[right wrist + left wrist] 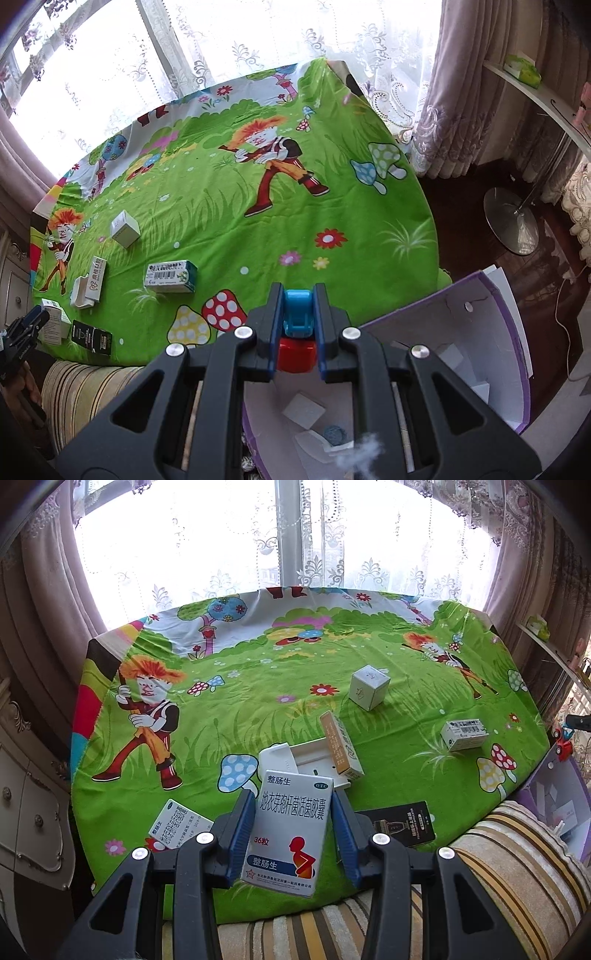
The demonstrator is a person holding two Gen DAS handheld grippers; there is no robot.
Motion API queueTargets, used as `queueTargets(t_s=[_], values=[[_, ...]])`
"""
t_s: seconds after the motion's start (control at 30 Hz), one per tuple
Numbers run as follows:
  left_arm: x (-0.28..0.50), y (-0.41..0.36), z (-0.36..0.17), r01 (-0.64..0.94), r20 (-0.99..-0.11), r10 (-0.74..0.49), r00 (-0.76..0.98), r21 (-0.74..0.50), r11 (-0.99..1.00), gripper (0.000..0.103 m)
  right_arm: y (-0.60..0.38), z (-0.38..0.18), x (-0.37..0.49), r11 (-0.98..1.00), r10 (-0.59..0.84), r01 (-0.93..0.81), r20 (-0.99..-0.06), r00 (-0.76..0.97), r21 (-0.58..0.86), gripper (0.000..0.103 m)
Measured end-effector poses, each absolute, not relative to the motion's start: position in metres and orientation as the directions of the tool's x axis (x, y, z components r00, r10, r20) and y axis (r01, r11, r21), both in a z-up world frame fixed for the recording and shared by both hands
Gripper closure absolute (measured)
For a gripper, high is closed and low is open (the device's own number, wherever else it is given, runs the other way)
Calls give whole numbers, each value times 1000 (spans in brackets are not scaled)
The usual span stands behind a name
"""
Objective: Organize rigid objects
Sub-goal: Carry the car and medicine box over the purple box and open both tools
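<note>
Your tabletop (295, 672) wears a bright green cartoon cloth with mushrooms and flowers, set against a sunlit window with lace curtains (229, 554) at the top of both views; a striped cushion (517, 864) lies at the lower right of the left view. Your left gripper (293, 834) has its fingers clamped on a white medicine box (290, 830), low centre. Your right gripper (297, 325) is clenched on a blue and red toy car (297, 332), above a purple-edged bin (491, 354). Five other boxes and one white tray (295, 757) rest on the cloth.
</note>
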State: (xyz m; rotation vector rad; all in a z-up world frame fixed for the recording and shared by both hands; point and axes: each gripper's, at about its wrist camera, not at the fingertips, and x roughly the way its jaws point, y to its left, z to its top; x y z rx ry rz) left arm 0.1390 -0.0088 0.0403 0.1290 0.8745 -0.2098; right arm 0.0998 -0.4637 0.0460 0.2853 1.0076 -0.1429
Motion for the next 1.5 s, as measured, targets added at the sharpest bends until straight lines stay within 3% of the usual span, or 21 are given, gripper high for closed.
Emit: queueTargets(t_s=[0.43,0.9,1.37,1.5], values=[[109,-51,62,317,-747,-227,624,-24,948,60,-528,-2,31,899,-37,405,-892,451,168,84],[83,-122,72,449,-759,-318,569,-37,893,60,-558,-61,11,866,-17,467,-924,381,177,84],[60,-215,72,617,-774,-442,453,-87,783,60,-571,-66,-1,839,8,492,-910,414,232,84],[54,-249,70,668,-775,-488,402,-116,735,60,-574,-54,-15,815,11,513,-894,449,268,67]])
